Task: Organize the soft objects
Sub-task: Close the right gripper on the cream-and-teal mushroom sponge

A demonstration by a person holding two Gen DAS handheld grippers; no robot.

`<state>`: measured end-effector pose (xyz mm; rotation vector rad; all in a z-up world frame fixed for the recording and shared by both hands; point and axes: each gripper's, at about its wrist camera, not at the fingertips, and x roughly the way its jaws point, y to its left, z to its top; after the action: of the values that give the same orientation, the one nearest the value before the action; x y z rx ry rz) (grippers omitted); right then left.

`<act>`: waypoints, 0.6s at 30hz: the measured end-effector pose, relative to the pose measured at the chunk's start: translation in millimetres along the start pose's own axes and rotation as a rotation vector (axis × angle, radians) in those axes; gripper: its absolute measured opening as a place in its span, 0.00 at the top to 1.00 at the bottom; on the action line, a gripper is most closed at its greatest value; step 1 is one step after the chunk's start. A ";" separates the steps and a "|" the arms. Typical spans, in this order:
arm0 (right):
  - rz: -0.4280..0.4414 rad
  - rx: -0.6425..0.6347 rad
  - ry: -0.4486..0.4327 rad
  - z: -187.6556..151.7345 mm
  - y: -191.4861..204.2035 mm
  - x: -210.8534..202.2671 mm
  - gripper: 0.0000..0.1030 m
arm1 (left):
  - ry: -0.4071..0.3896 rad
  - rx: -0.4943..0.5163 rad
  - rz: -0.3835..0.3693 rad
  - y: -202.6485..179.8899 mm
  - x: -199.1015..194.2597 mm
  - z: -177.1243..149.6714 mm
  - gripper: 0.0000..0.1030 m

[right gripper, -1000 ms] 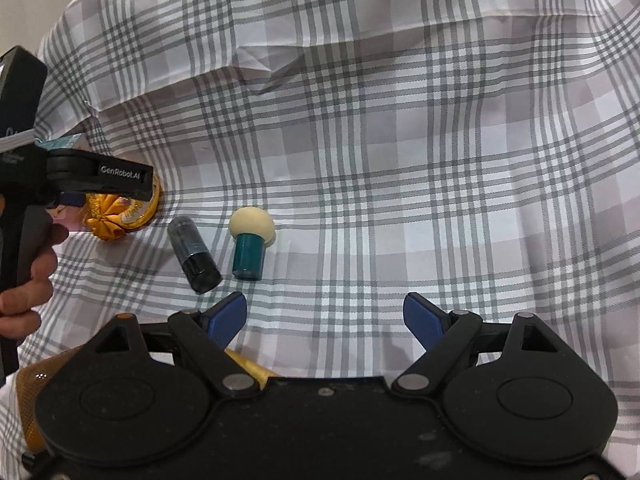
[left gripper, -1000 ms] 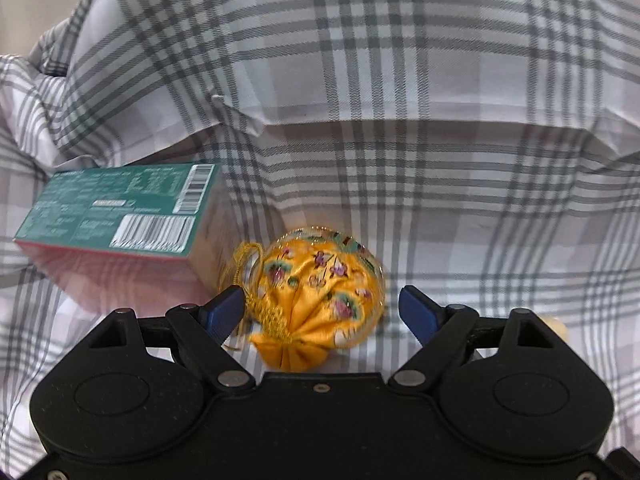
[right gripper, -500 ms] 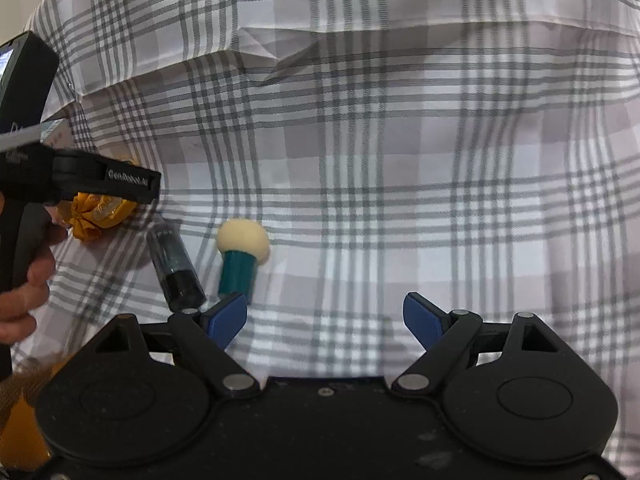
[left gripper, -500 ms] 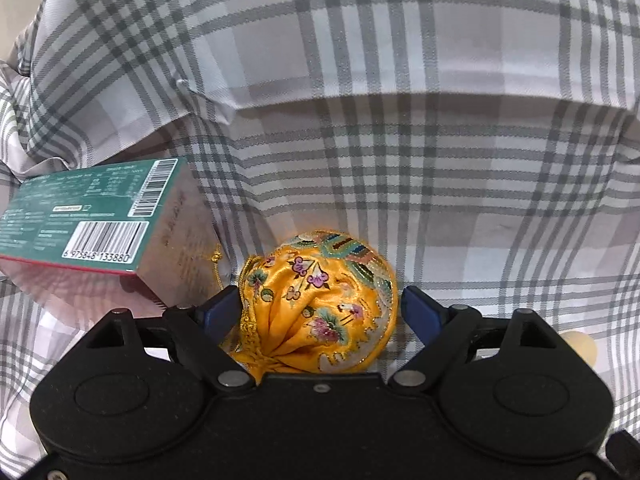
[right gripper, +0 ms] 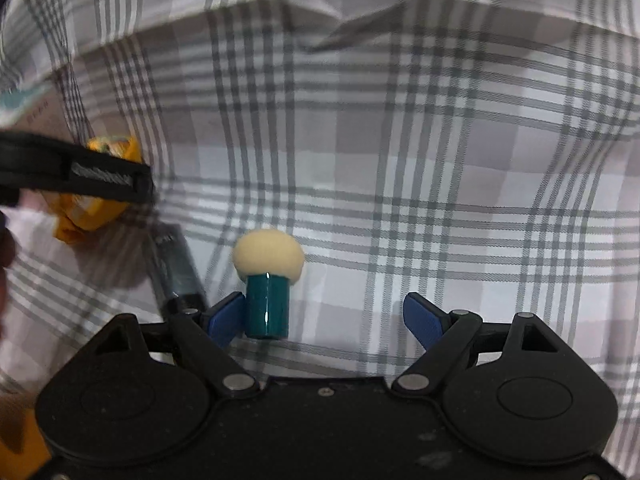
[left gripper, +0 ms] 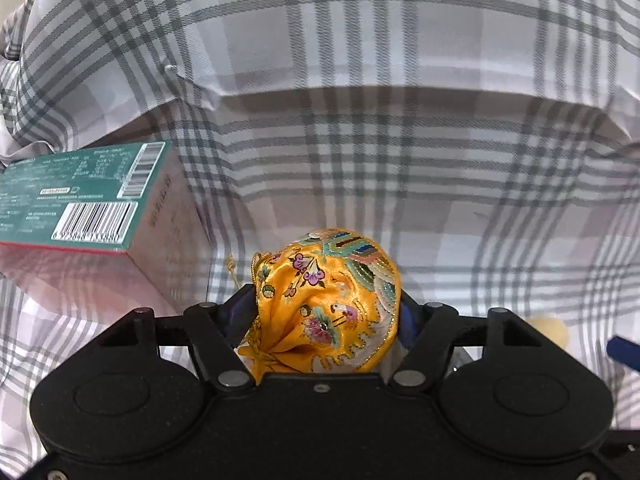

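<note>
The left gripper [left gripper: 325, 314] is closing on the yellow embroidered satin pouch [left gripper: 326, 300], pads against its sides, which looks light, squashy and slippery, best pinched across its plump middle, while the right gripper [right gripper: 326, 320] stands apart.

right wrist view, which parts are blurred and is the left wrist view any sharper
Right wrist view: left edge smeared, blurring the left hand-held gripper and dark tube; sponge applicator fairly crisp. Left wrist view: yellow pouch sharp, green box slightly soft.
</note>
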<state>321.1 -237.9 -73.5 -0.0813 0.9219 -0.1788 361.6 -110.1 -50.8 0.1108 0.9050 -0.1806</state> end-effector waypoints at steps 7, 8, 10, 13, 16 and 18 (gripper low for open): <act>-0.172 0.055 -0.014 -3.8 -31.2 -2.1 0.19 | 0.032 0.051 -0.024 -0.3 -24.9 -18.0 0.38; -0.177 0.083 -0.011 -4.1 -38.2 -2.5 0.19 | 0.035 0.056 -0.024 -1.2 -27.1 -21.2 0.38; -0.162 0.140 -0.004 -5.8 -49.5 -5.1 0.19 | 0.042 0.061 -0.029 -2.1 -30.5 -26.1 0.38; -0.058 0.224 -0.012 -9.8 -58.1 -14.4 0.19 | 0.045 0.067 -0.025 -1.2 -32.8 -30.8 0.37; 0.078 0.286 0.004 -8.1 -54.1 -16.2 0.18 | 0.046 0.074 -0.018 -2.6 -33.6 -36.2 0.37; 0.134 0.302 0.028 -1.7 -46.4 -9.8 0.18 | 0.043 0.078 -0.017 -1.3 -35.1 -38.7 0.37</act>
<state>308.5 -281.6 -60.1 0.2628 0.9156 -0.1933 310.3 -100.9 -46.8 0.1804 0.9420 -0.2300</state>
